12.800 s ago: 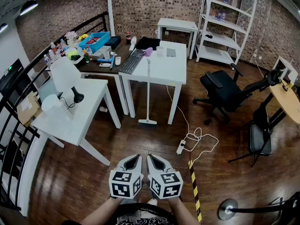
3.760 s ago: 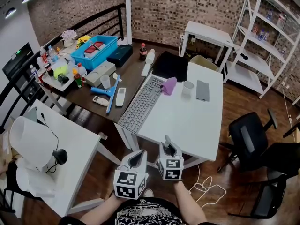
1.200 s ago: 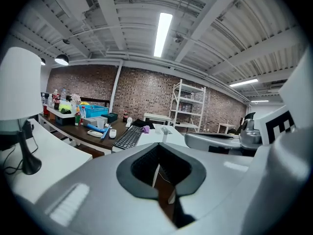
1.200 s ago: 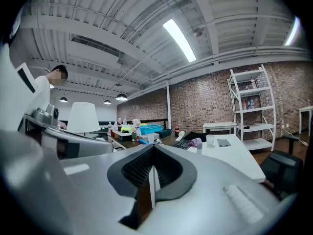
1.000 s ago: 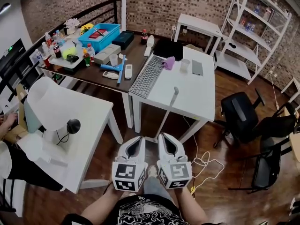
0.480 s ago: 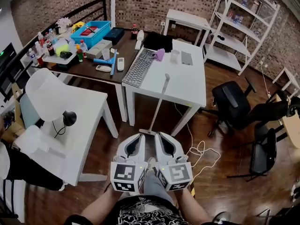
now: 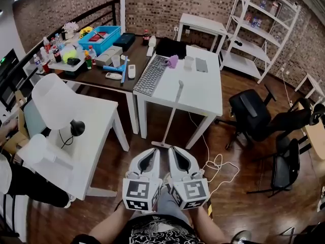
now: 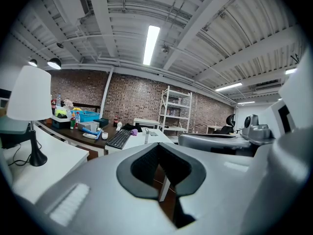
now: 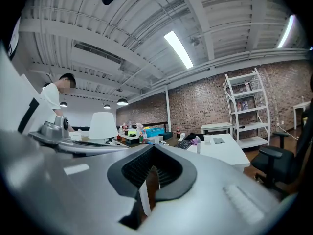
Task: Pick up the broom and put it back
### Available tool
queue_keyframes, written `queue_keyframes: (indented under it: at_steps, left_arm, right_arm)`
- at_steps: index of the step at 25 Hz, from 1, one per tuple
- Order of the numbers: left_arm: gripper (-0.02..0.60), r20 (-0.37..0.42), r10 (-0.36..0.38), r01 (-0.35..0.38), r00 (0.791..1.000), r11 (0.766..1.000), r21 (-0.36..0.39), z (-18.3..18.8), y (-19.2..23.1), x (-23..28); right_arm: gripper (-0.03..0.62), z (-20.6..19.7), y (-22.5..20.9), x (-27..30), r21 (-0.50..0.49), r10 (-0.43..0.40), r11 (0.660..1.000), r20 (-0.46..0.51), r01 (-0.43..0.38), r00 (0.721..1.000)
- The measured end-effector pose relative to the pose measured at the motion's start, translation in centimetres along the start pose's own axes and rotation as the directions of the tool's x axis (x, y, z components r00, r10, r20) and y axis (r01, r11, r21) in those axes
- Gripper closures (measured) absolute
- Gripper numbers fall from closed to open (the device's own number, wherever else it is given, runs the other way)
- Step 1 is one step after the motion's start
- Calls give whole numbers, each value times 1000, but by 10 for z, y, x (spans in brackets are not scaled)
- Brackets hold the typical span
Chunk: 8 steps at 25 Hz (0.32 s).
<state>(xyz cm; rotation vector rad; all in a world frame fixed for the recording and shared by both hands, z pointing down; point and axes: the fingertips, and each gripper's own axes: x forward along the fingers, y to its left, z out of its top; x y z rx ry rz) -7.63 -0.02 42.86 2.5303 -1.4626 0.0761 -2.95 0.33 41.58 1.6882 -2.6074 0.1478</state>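
The white broom [image 7: 172, 113] stands on the wooden floor and leans on the front edge of the white table [image 7: 205, 93], its head [image 7: 161, 145] on the floor just ahead of my grippers. The top of its handle shows in the left gripper view [image 8: 146, 131] and in the right gripper view [image 9: 198, 139]. My left gripper [image 7: 153, 151] [image 8: 157, 146] and right gripper [image 7: 171, 150] [image 9: 152, 148] are held side by side, low in the head view. Both are shut with nothing in them, and neither touches the broom.
A keyboard [image 7: 151, 75] and cup [image 7: 189, 62] lie on the white table. The dark desk [image 7: 101, 70] holds a blue bin [image 7: 99, 38] and bottles. To the left is a lamp [image 7: 58, 108], to the right an office chair [image 7: 254, 113]. A cable [image 7: 216, 164] lies on the floor.
Some seconds ago my right gripper was up at the table's edge by the broom handle. Since then both grippers have drawn back. The broom stays leaning on the table.
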Motion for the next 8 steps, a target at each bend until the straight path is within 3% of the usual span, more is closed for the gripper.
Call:
queue_keyframes:
  at_steps: [8]
  left_arm:
    - [577, -4, 4, -3, 1000, 1000, 4, 1, -1, -5]
  right_arm:
    - [594, -1, 4, -2, 9, 9, 1000, -1, -9, 1000]
